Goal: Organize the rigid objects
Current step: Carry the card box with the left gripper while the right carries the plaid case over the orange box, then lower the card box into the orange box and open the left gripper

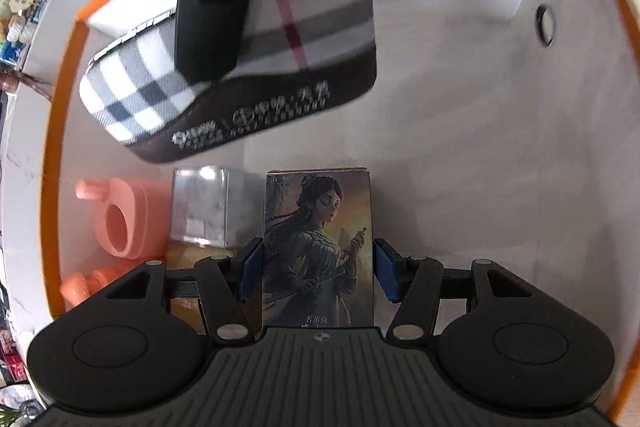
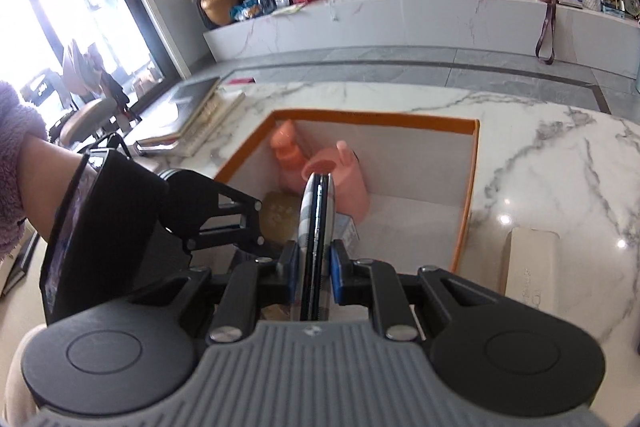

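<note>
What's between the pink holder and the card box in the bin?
A clear plastic box, standing between the pink holder and the card box; left wrist view.

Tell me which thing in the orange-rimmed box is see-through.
The clear plastic cube, standing between the pink watering can and the illustrated card box; those two are opaque.

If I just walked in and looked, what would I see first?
Probably the big orange-rimmed box on the marble table, with pink plastic things tucked in one corner. The right gripper holds a plaid case over the box, and the left gripper holds a small picture box showing a painted figure, down inside it.
</note>
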{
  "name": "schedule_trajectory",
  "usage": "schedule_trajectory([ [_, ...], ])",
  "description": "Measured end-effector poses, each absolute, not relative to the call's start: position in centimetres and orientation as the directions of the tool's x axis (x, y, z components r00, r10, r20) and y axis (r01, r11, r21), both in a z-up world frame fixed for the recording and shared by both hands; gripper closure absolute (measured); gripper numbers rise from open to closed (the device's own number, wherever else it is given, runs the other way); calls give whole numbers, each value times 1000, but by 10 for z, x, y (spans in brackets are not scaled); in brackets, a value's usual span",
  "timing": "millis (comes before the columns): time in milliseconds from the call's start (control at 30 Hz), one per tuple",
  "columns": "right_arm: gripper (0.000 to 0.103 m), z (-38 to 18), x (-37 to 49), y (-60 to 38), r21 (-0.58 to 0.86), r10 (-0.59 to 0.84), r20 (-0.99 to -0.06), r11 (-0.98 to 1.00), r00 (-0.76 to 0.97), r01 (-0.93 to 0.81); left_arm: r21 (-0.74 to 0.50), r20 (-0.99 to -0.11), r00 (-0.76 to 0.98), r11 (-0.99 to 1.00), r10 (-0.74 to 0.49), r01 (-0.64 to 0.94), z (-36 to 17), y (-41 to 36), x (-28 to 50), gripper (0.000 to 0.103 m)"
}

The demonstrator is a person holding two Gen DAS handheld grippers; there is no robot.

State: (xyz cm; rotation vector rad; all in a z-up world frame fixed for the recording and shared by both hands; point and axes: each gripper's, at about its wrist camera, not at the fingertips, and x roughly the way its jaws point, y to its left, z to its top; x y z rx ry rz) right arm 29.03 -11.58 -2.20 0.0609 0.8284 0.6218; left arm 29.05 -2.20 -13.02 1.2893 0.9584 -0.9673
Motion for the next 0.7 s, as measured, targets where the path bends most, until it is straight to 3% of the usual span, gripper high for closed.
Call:
schedule_trajectory([
  [133, 86, -29, 294, -113, 283, 535, -682, 821, 498, -496, 351, -935, 352, 28, -34, 936, -135, -27, 293, 36],
  [200, 86, -33, 294, -112, 279, 534, -689, 820, 491, -500, 388, -921, 389, 21, -39, 921, -135, -32, 291, 30],
  [433, 86, -36, 289, -112, 267, 519, -702, 826, 487, -496, 446, -894, 447, 34, -42, 895, -135, -44, 291, 32],
  [533, 86, -35, 287, -111, 259, 515, -706, 826, 486, -500, 443, -895, 444, 43, -41, 896, -135, -48, 296, 43],
  [700, 86, -32, 284, -107, 236, 510, -714, 820, 479, -521, 452, -890, 454, 61, -36, 890, -132, -57, 299, 49],
])
